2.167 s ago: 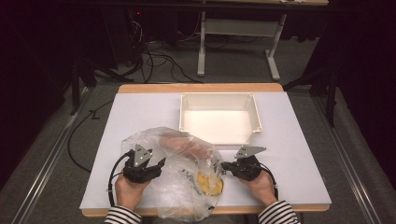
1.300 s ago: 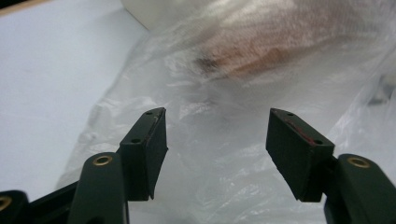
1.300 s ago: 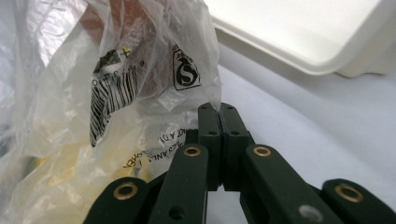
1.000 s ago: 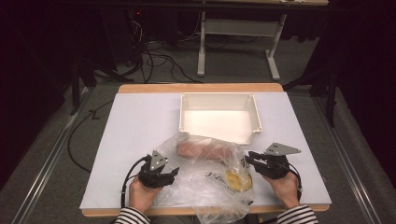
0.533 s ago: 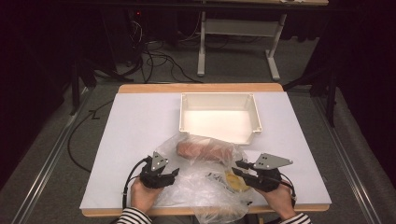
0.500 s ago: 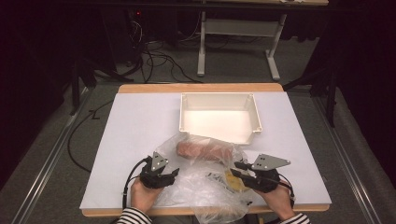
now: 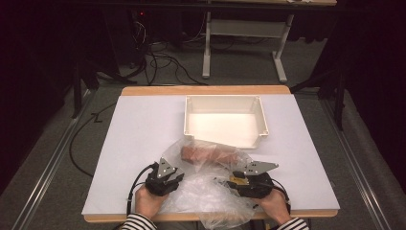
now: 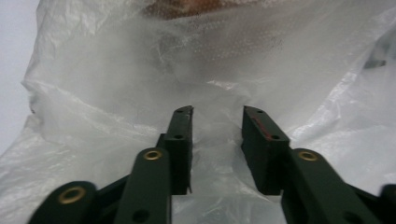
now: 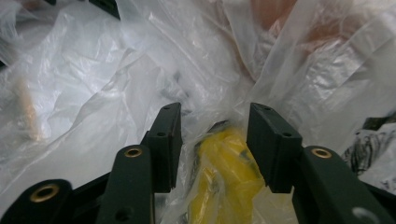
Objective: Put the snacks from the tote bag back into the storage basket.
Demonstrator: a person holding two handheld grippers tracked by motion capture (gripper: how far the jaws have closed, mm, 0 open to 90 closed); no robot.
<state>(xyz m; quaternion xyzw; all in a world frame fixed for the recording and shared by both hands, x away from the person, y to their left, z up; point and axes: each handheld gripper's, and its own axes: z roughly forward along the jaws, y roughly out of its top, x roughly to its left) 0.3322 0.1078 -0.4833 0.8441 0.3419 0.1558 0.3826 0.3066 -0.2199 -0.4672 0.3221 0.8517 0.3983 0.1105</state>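
The left gripper [image 8: 217,112] has just been closing, its jaws apart with a fold of the clear plastic bag [image 7: 210,187] lying between them, the pads not visibly pressing it. The right gripper [image 9: 214,116] has just been opening, its jaws apart astride a yellow item [image 9: 229,172] inside the bag. The bag lies at the near edge of the white table [image 7: 143,129], a reddish-brown item [image 7: 210,154] at its far end, just short of the white tray [image 7: 225,120].

bag [image 7: 210,191] crumpled, near table edge | tray [image 7: 225,139] beyond | claws flank bag
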